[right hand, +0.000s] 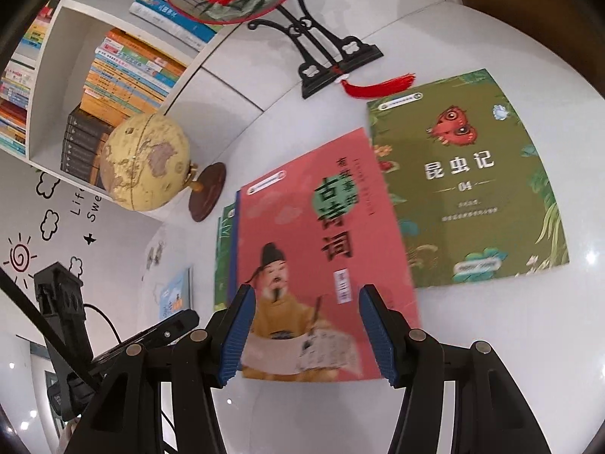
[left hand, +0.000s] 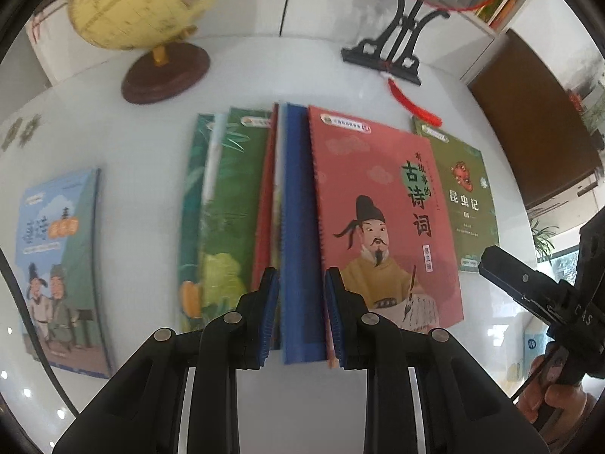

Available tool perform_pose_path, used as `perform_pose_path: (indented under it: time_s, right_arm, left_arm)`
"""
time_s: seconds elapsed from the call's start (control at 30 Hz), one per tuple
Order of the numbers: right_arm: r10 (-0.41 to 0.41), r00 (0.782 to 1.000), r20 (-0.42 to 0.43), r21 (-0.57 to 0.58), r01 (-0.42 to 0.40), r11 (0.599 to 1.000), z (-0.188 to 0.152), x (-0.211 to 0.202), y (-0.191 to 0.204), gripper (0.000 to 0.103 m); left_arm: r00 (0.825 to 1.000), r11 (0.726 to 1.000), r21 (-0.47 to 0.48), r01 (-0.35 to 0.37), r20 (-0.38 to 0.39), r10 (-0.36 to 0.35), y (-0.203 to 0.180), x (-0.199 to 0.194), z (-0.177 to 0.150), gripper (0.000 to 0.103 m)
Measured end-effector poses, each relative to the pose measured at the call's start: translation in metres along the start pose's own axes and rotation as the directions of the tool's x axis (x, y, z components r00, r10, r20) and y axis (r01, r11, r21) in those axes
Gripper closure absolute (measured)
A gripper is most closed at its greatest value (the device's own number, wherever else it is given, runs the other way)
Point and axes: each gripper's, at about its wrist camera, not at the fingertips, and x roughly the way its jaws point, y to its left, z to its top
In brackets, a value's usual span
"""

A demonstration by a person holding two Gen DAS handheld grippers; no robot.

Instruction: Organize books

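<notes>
**Left wrist view: a stack of books pinched upright on the white table**

The left gripper [left hand: 302,314] has its blue pads closed narrowly on a bundle of thin books [left hand: 291,227], gripping the blue-backed one and its neighbours by their near edge. The pink poetry book [left hand: 382,204], with a robed, bearded figure on its cover, leans off the right side of that bundle; green-covered ones fan out to the left.

From the right wrist, the right gripper [right hand: 306,335] stands at a medium spread, its pads on either side of the pink cover's lower edge; the picture is blurred and I cannot tell whether they press on it.

Just beside the pink book, to the right, the green insect book [right hand: 469,178] lies flat on the table [right hand: 491,340]. Well apart on the left lies a pale blue book [left hand: 60,265]. Further back stand a globe [right hand: 145,162] and a black fan stand [right hand: 332,64] with a red tassel [right hand: 378,85]. A bookshelf [right hand: 113,87] fills the corner.
</notes>
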Motion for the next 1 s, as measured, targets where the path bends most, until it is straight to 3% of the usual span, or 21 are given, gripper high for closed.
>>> perform_pose_path:
  time_s: [0.3,0.47,0.6,0.67,0.73,0.83,1.0]
  right_arm:
    - [-0.001,0.998,-0.061,0.053,0.004,0.999,0.015,0.018,-0.049,0.048]
    - [-0.001,0.998,-0.063,0.013,0.002,1.000,0.020,0.026,-0.059,0.048]
    - [0.019,0.996,-0.092,0.007,-0.018,1.000,0.021,0.036,-0.067,0.048]
    - [0.045,0.996,-0.081,0.004,-0.045,0.999,0.021,0.037,-0.069,0.048]
    - [0.069,0.995,-0.072,-0.005,-0.069,0.998,0.021,0.038,-0.070,0.047]
    - [0.107,0.993,-0.059,-0.001,-0.107,0.994,0.020,0.037,-0.075,0.047]
    - [0.163,0.985,-0.054,0.056,-0.160,0.986,0.020,0.036,-0.083,0.047]
  left_arm:
    - [1.000,0.999,-0.043,-0.011,-0.028,0.009,-0.016,0.025,0.004,0.081]
    - [0.999,0.997,-0.074,-0.026,-0.021,0.025,-0.019,0.032,0.004,0.080]
    - [0.999,0.997,-0.066,-0.029,-0.016,0.028,-0.027,0.036,0.006,0.071]
    - [1.000,0.997,-0.073,-0.007,-0.016,0.006,-0.027,0.037,0.007,0.059]
    - [0.999,0.994,-0.102,0.048,-0.009,-0.049,-0.027,0.038,0.007,0.037]
    - [0.999,0.995,-0.098,0.035,0.003,-0.035,-0.032,0.040,0.006,0.031]
    - [1.000,1.000,0.004,-0.029,0.006,0.029,-0.050,0.047,0.003,0.020]
